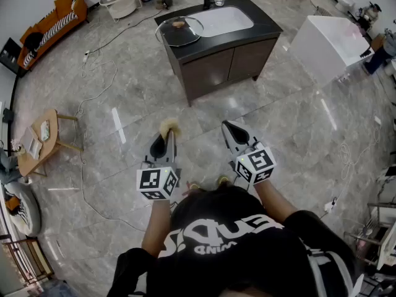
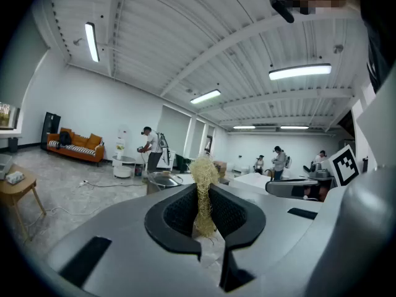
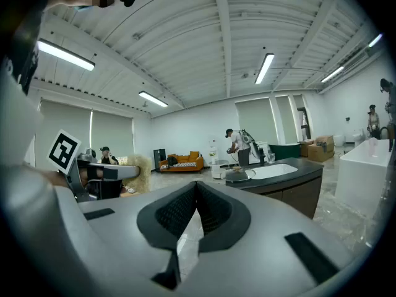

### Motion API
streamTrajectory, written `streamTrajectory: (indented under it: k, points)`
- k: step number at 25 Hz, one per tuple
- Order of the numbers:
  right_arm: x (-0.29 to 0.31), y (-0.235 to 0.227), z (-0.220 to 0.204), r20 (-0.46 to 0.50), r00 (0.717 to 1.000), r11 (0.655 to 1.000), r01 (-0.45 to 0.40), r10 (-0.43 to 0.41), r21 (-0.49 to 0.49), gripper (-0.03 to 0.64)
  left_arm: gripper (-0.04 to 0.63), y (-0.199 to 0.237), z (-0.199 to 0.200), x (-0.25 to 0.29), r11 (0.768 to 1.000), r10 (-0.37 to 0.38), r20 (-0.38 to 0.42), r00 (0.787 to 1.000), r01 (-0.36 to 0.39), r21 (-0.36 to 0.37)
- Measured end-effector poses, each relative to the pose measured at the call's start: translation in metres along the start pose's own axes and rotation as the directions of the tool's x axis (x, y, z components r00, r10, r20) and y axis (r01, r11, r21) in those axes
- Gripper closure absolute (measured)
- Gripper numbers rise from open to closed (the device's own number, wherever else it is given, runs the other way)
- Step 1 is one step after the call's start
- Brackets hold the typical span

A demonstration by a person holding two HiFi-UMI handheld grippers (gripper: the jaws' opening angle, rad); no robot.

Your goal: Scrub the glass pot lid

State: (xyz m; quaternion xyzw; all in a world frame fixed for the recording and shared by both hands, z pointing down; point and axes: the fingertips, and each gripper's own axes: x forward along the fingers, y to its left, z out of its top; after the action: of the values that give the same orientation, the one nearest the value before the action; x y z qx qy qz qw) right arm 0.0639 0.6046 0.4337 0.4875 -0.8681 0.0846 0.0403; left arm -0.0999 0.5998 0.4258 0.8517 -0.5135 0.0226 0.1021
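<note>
Glass pot lid (image 1: 179,30): lies flat on the left end of the dark surface (image 1: 263,28), just beside the sink (image 1: 224,20), and well apart from both tongs across open floor.
Left tongs (image 1: 166,136): pinching a straw-coloured fibre scrubber (image 2: 202,193), whose tuft sticks up past the tips.
Right tongs (image 1: 231,129): pressed together, with nothing between them.
Step in hand: judged to be the walk-up to the surface; scrubbing has not begun.
Doing it well: the pinch on the scrubber likely needs to stay firm during the approach. The empty right tongs should probably steady the lid by its rim so it does not skate on the smooth top while the left rubs the glass.
Room, left: a cable (image 1: 102,88) trails over the floor and a small wooden table (image 1: 43,138) stands off to the side, both clear of a straight path.
Room, ahead: bare floor runs up to the cabinet front.
Room, right: a white unit (image 1: 328,42) stands near the surface's right end.
Edges: the lid sits close to the surface's left edge, so a hard push could slide it off.
</note>
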Motion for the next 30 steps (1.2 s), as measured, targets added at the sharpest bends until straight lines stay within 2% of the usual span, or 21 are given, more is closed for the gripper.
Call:
streamTrajectory:
  k: [11,17,30]
  points:
    - [0.028,0.017,-0.013,0.015,0.998,0.998,0.055,-0.056,0.037,0.603,0.551,0.032,-0.005,0.002,0.997,-0.076,-0.006,0.997,0.076,0.002]
    - [0.033,0.019,-0.017,0.003,0.997,0.996,0.077,-0.077,0.041,0.603,0.551,0.044,-0.009,0.006,0.996,-0.088,-0.017,0.996,0.088,-0.015]
    - [0.098,-0.021,-0.005,0.026,0.999,0.998,0.041,-0.043,0.051,0.603,0.551,0.073,0.002,0.066,0.996,-0.093,-0.020,0.995,0.093,-0.012]
